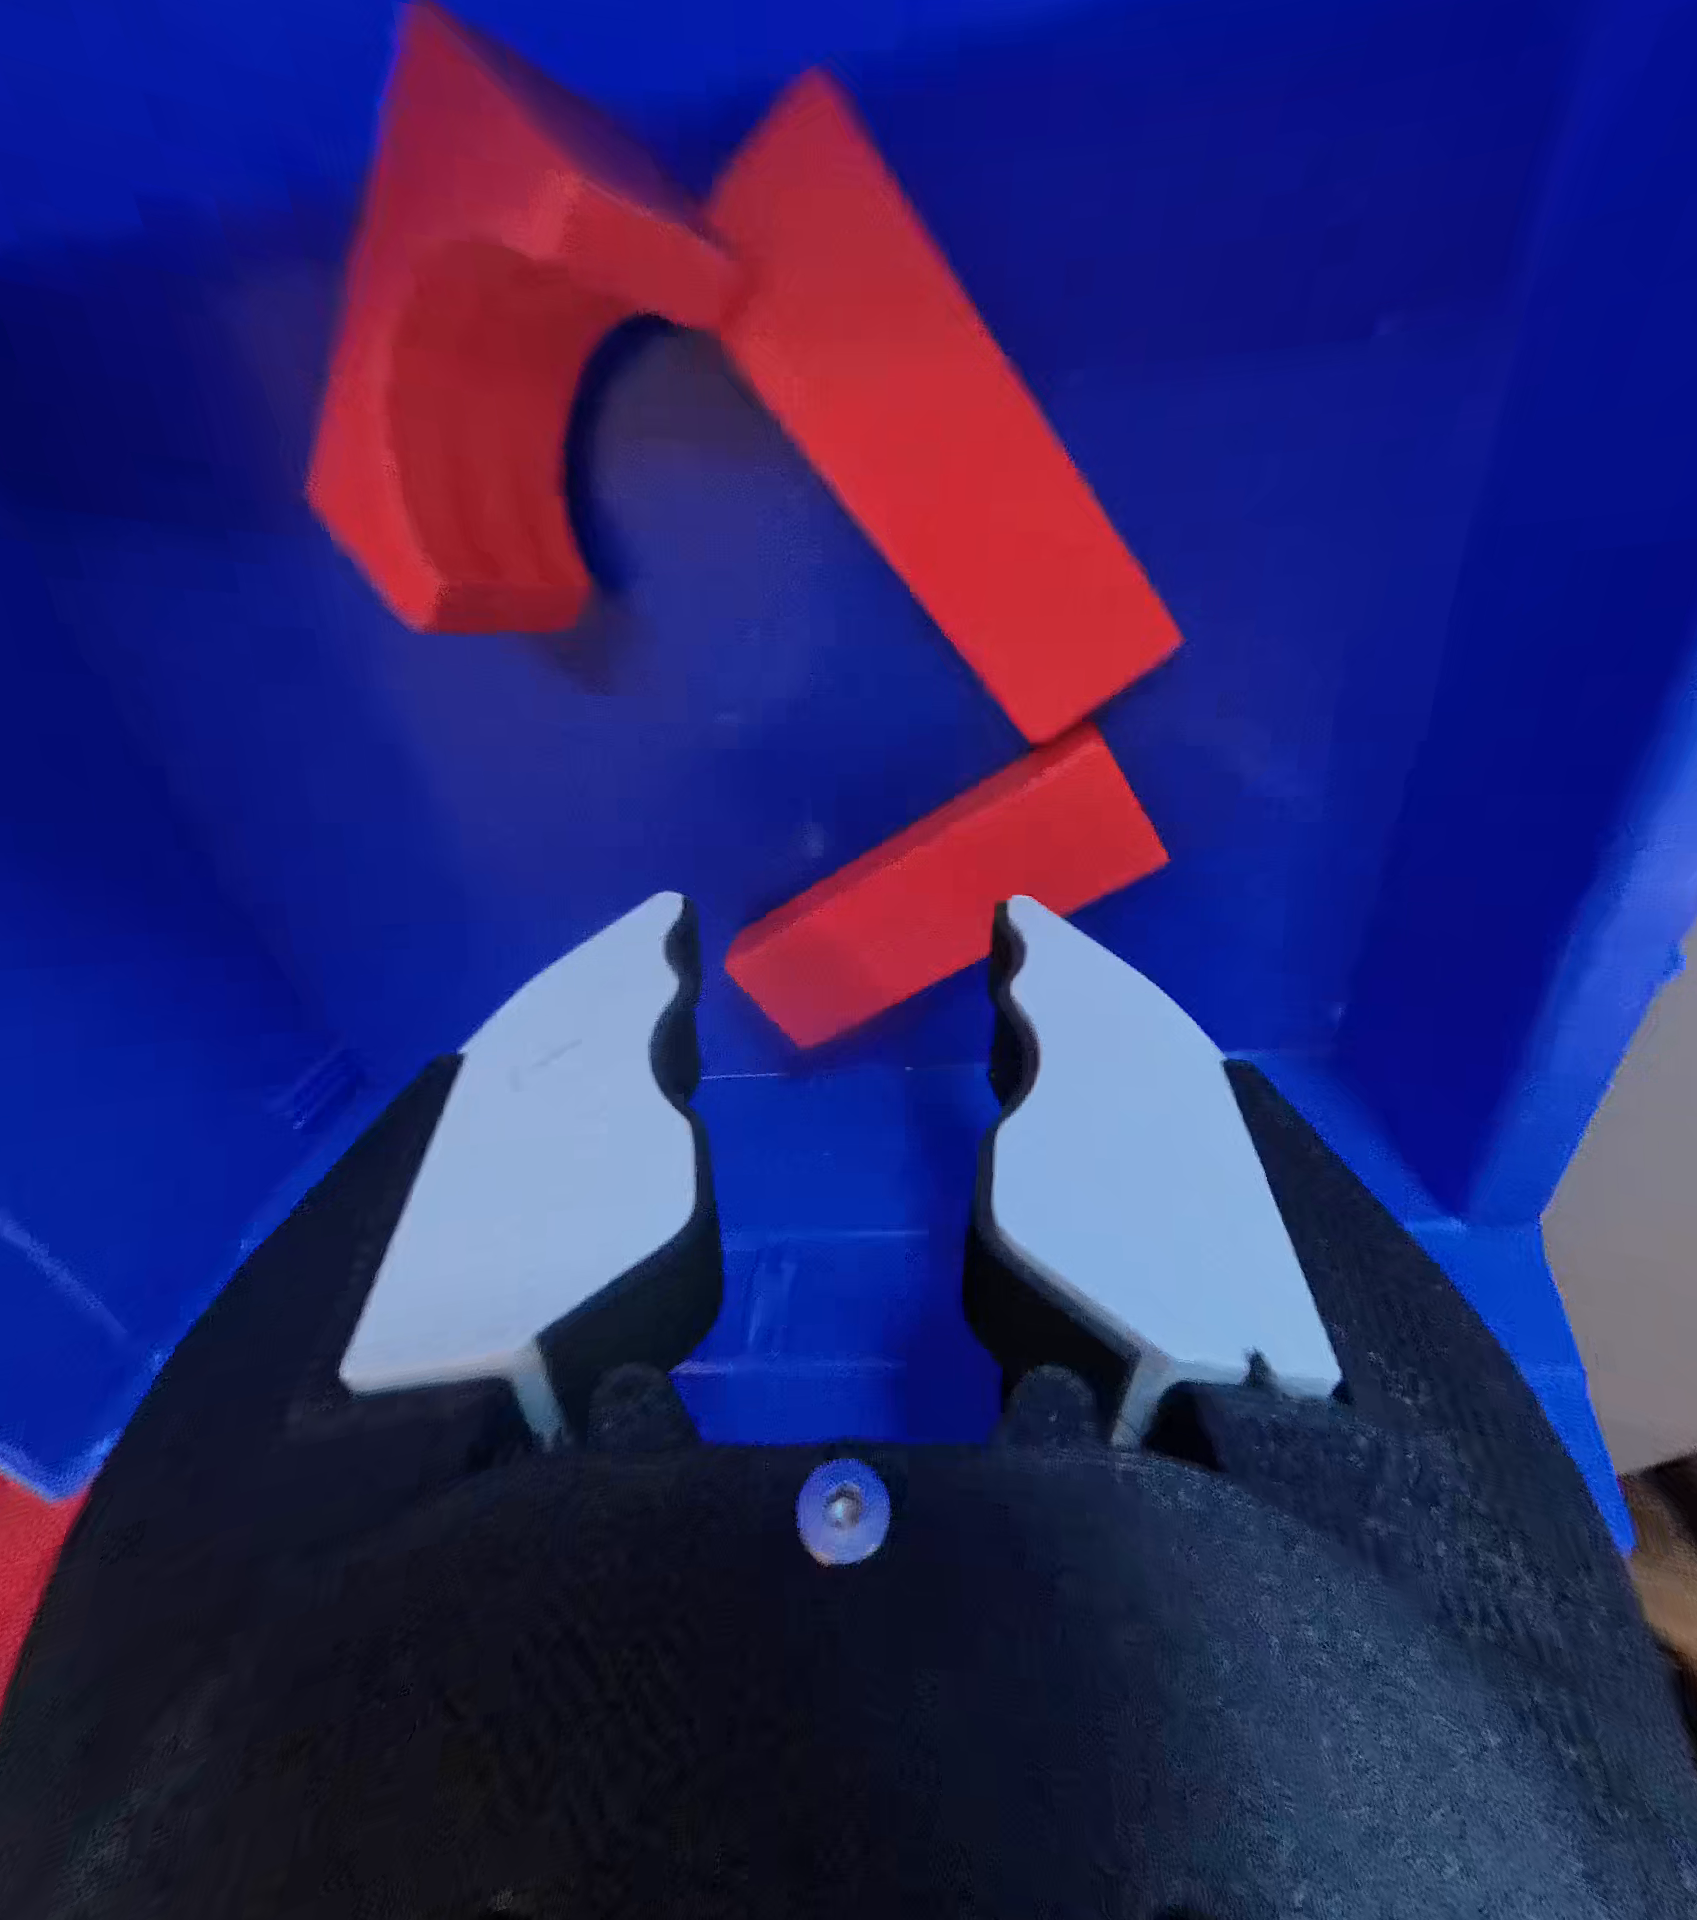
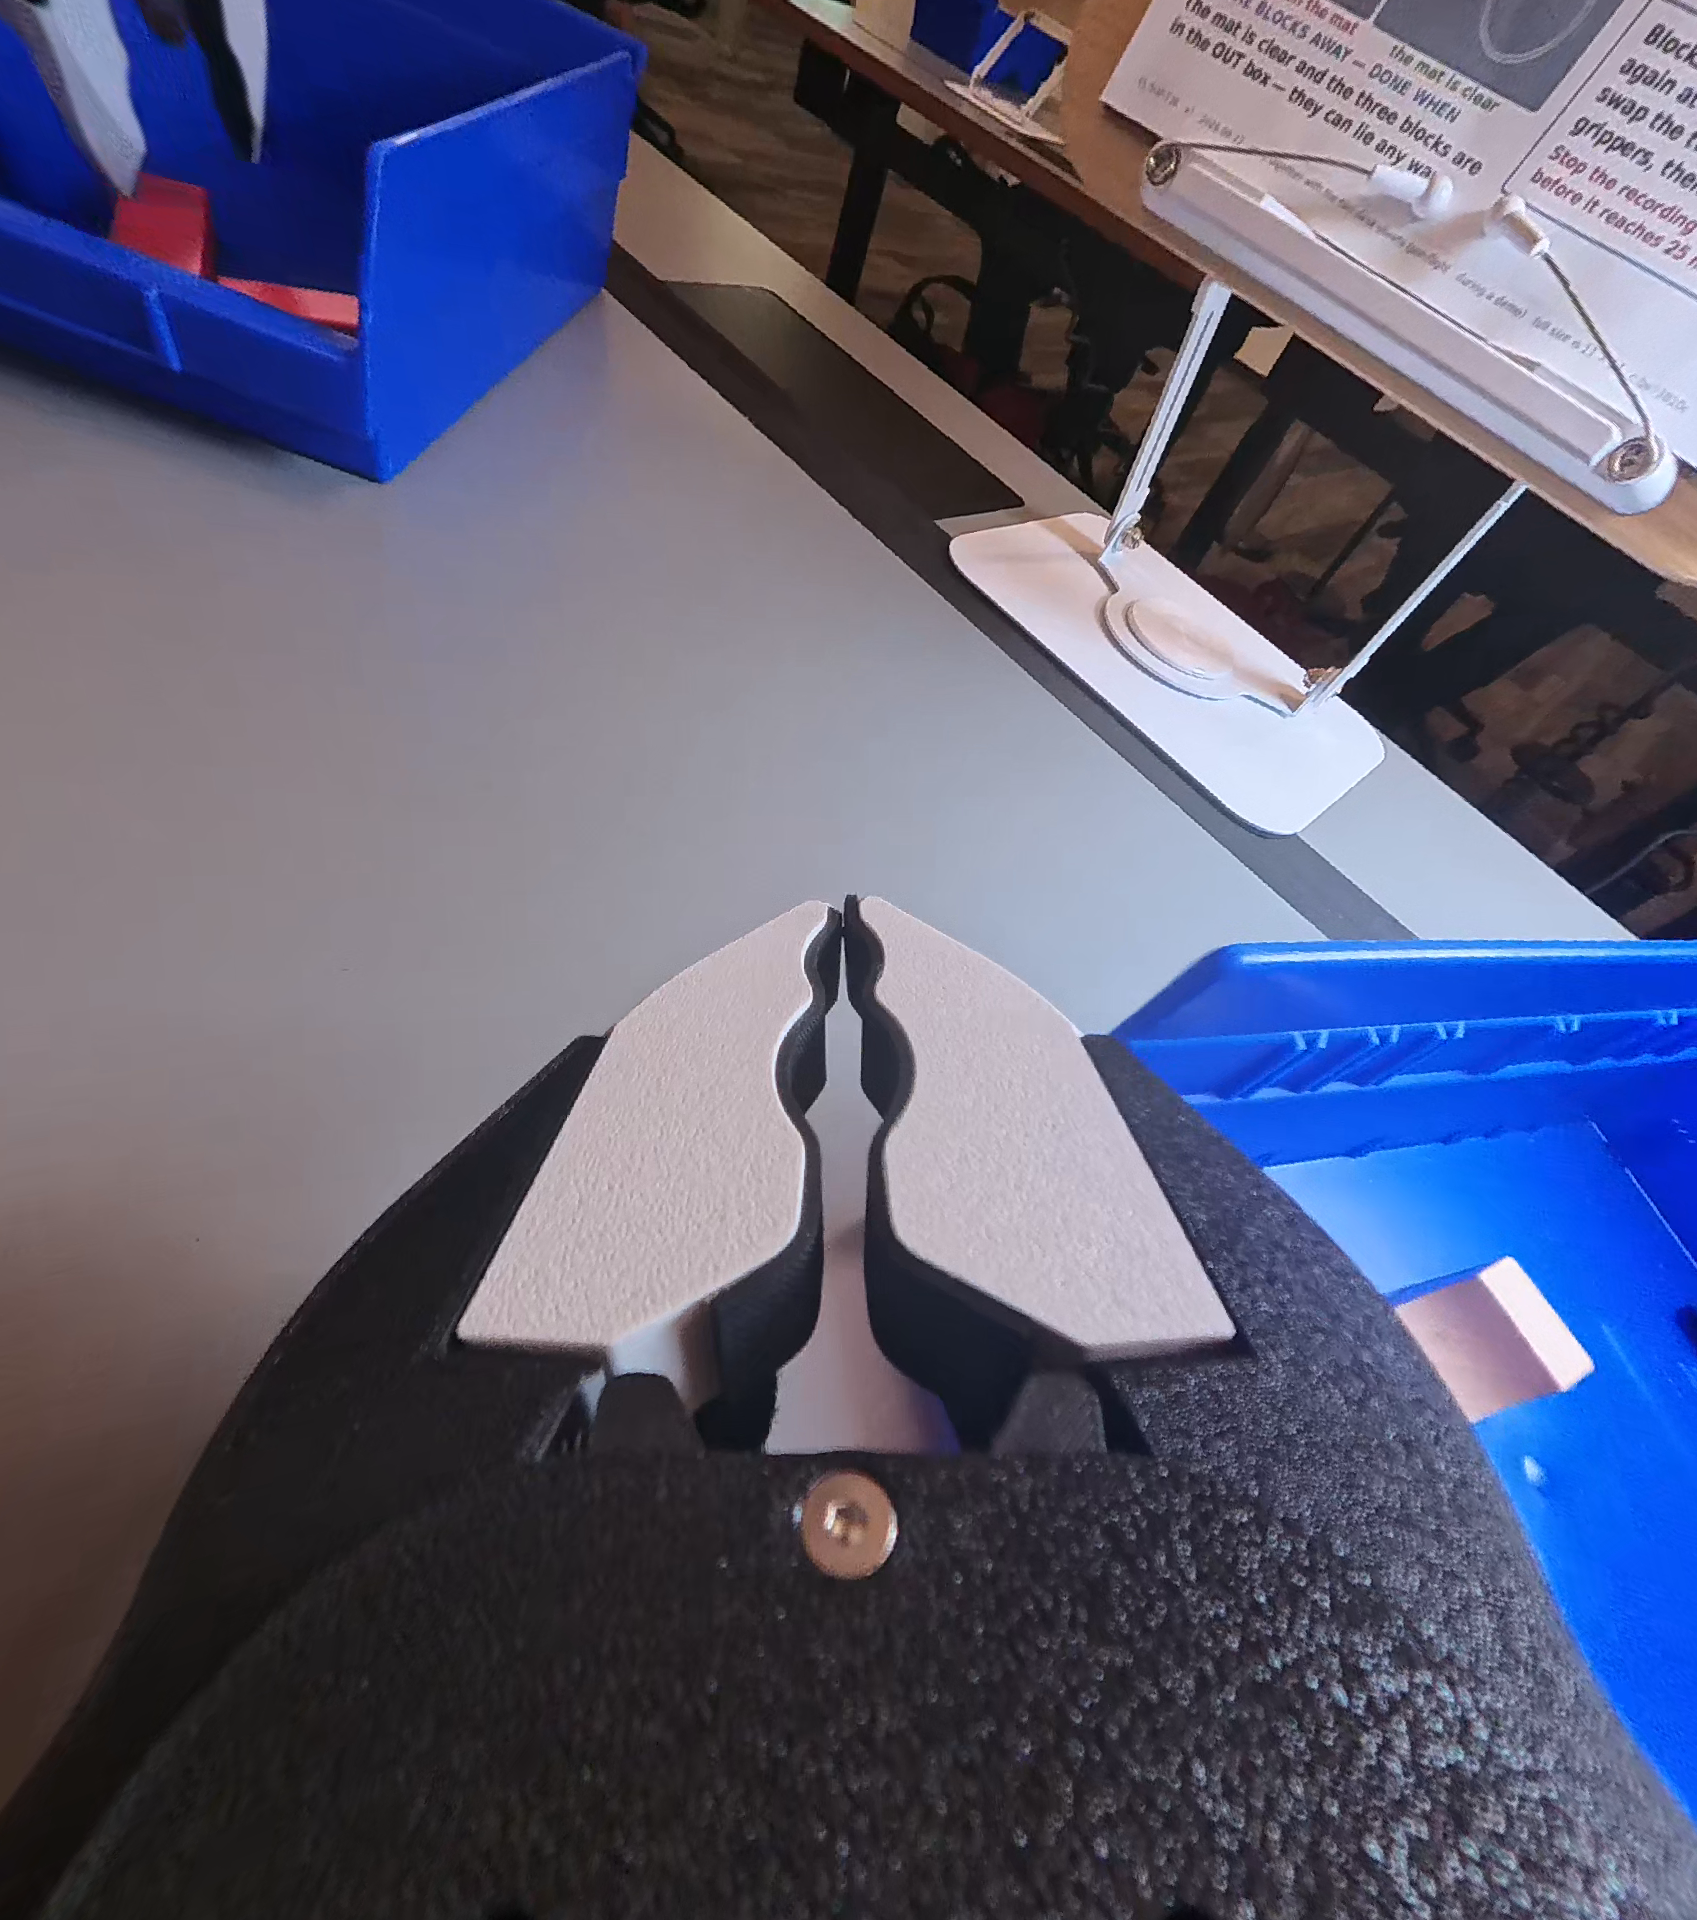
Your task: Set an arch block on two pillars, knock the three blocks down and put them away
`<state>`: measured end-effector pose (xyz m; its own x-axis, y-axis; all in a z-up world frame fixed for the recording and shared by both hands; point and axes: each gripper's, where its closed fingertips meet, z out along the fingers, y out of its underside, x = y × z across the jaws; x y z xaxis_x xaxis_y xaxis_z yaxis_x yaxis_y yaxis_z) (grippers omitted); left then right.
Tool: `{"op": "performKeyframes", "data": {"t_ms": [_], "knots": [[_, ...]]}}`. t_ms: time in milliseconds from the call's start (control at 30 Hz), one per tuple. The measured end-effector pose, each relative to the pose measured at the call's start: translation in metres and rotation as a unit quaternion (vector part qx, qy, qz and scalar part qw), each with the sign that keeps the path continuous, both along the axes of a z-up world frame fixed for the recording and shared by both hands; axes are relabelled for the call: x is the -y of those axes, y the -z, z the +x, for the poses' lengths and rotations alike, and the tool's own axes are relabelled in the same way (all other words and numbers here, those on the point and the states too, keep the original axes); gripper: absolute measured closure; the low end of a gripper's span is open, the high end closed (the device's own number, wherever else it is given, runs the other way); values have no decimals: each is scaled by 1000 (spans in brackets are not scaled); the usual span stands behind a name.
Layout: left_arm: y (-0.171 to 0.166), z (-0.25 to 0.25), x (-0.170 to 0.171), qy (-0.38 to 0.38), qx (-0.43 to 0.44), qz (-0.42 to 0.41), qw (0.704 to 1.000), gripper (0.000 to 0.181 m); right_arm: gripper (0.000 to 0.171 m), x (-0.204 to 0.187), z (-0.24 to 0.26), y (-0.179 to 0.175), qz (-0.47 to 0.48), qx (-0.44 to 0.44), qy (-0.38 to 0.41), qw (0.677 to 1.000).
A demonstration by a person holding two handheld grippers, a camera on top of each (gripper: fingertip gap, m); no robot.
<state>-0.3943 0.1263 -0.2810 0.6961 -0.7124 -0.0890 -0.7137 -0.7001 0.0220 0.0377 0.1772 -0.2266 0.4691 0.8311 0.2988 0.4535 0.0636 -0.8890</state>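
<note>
The grey table (image 2: pixel 324 790) fills most of the right wrist view, with one blue bin (image 2: pixel 470 312) at its far left and a second blue bin (image 2: pixel 1446 1049) at the near right edge. In the left wrist view the far bin's floor and walls (image 1: pixel 148 779) surround everything, and all three red blocks lie inside it. The arch block (image 1: pixel 449 416) lies on its side at the far left of the bin floor, one end touching the long pillar block (image 1: pixel 927 416), which runs diagonally toward the near right. The second pillar block (image 1: pixel 948 894) lies just beside that one's near end — tilted the other way, its near part between the fingertips of the left gripper (image 1: pixel 844 914).

That gripper's jaws stand spread apart, released, gripping nothing. The right gripper (image 2: pixel 844 909) hangs over bare table, its jaws pressed together with nothing between them.

A white document stand (image 2: pixel 1187 665) holding a printed sheet sits at the table's far right edge. In the near bin lies a pale wooden block (image 2: pixel 1488 1351).
</note>
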Motion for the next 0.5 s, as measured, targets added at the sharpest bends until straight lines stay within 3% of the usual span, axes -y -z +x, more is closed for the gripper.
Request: {"op": "performKeyframes", "data": {"t_ms": [167, 267, 400, 500], "knots": [[24, 17, 33, 104, -31, -66, 992, 114, 171, 1, -2, 7, -6, 13, -4, 1000], [32, 18, 41, 135, -67, -92, 984, 139, 171, 2, -2, 8, -4, 16, -5, 1000], [22, 23, 34, 149, -75, -51, 985, 147, 171, 3, -2, 7, -5, 13, -6, 1000], [-7, 46, 25, 158, -26, 29, 987, 148, 170, 4, -4, 8, -12, 9, -10, 1000]]}}
